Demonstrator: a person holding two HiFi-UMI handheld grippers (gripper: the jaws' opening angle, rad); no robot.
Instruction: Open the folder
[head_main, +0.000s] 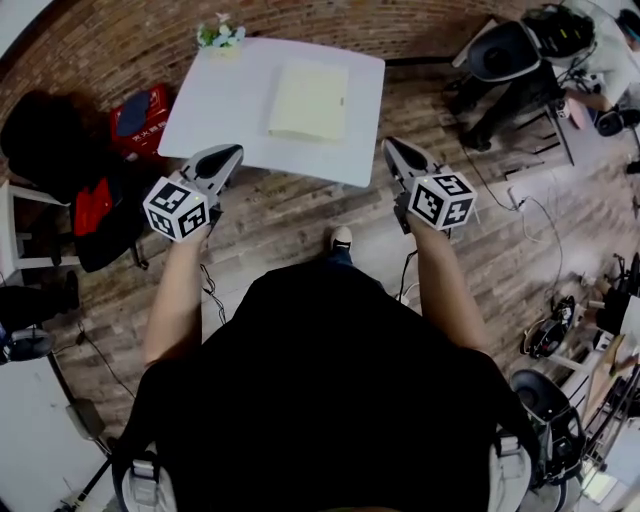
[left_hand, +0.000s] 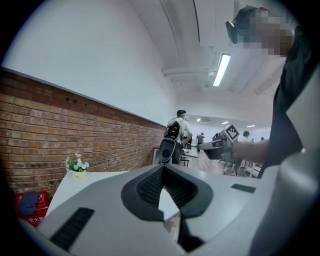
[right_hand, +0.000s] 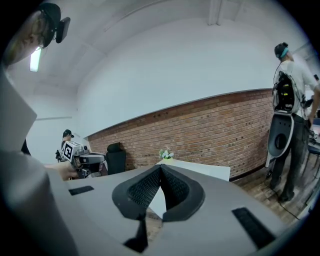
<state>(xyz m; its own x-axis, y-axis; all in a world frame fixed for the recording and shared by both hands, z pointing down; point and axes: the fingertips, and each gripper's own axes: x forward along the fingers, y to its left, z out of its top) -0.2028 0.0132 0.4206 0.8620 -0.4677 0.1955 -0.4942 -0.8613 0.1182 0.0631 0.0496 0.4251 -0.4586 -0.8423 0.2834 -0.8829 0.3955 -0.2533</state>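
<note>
Folder (head_main: 308, 100), a single pale yellow one, lies flat on the white table (head_main: 215, 115) ahead of me, near one small flower pot (head_main: 220, 36). My forearms (head_main: 175, 290) reach forward, level, near the table's front edge. Left gripper (head_main: 232, 153) and right gripper (head_main: 393, 146) both have jaws pressed together, holding nothing.

Near edge of the table (head_main: 215, 115) open
Bare top shows all round the folder (head_main: 309, 100), widest at its left; a flower pot (head_main: 220, 36) stands on the far left corner, well apart, and a brick wall (head_main: 120, 40) closes the far side.
</note>
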